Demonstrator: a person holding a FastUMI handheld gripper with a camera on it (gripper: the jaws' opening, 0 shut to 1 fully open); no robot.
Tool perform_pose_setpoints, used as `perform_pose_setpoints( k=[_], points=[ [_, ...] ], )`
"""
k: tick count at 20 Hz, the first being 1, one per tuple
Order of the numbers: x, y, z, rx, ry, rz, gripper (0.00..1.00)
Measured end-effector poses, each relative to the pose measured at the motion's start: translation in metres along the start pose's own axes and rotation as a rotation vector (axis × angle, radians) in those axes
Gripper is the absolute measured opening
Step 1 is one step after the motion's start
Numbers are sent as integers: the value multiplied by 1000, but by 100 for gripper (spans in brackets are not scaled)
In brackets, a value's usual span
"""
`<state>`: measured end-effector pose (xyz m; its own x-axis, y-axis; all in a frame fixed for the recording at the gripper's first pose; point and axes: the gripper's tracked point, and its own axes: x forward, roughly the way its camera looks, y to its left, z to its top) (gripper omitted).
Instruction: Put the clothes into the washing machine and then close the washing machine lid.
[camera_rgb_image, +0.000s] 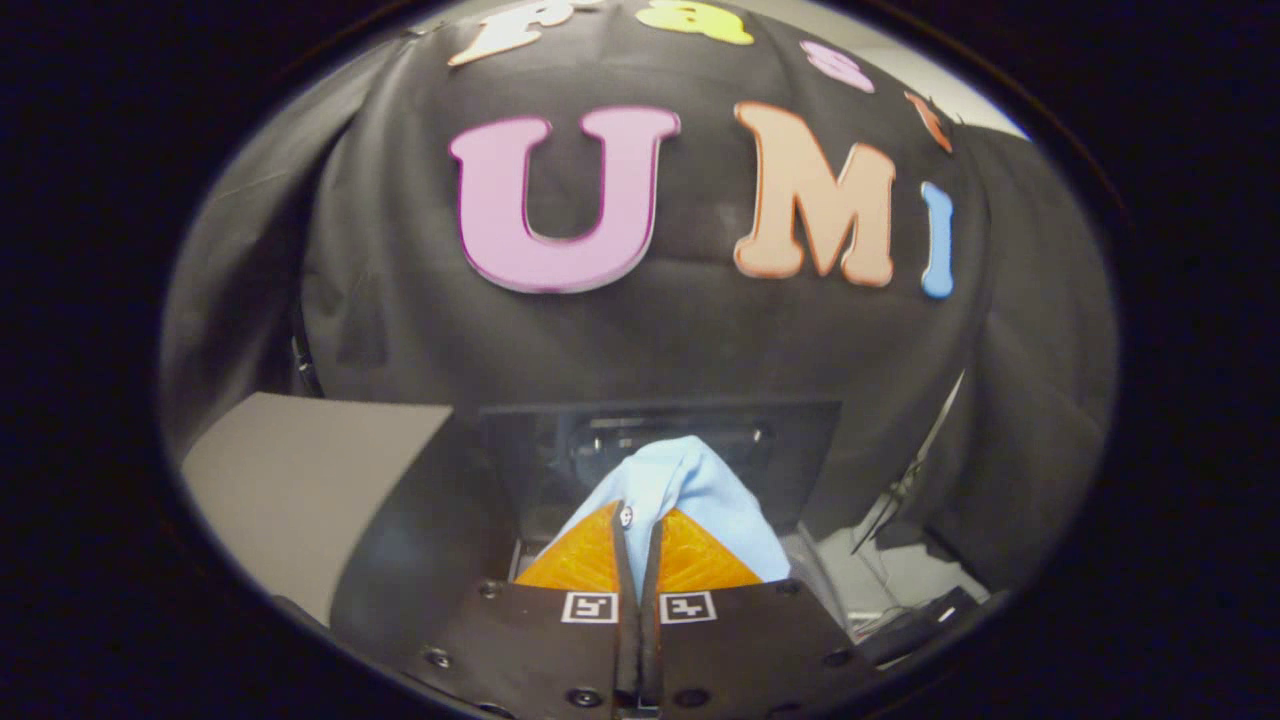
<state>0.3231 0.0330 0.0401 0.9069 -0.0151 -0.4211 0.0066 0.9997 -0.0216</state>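
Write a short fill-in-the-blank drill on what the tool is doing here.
1. The tool is shut on a light blue ____.
2. Both fingers press the cloth from either ____.
3. Beyond the cloth stands a dark, upright ____.
4. A grey panel lies beside the ____ lid.

Missing words: cloth; side; lid; dark

The gripper (637, 540) sits low in the middle of the frame. Its two fingers (585, 560) are wedge-shaped with a ribbed surface, tapering to a narrow seam. Behind them are two flat black plates (540, 650), each carrying a small square black-and-white marker (589, 606) and studded with round screws (437, 657) along the edges.
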Motion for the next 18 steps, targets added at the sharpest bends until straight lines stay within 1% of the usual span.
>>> perform_pose_setpoints(
  k=[2,6,7,9,11,12,13,18],
  points=[
    [19,-14,-31,14,46,-12,1],
    [37,-29,-59,46,61,-26,1],
    [42,-33,-62,35,63,-32,5],
    [45,-38,-72,-1,73,-47,8],
    [50,-44,-80,-28,72,-64,9],
    [49,-48,-81,-40,66,-82,16],
    [47,-49,-83,-46,61,-77,21],
    [37,-58,-54,-54,-29,-104,77]
  ],
)
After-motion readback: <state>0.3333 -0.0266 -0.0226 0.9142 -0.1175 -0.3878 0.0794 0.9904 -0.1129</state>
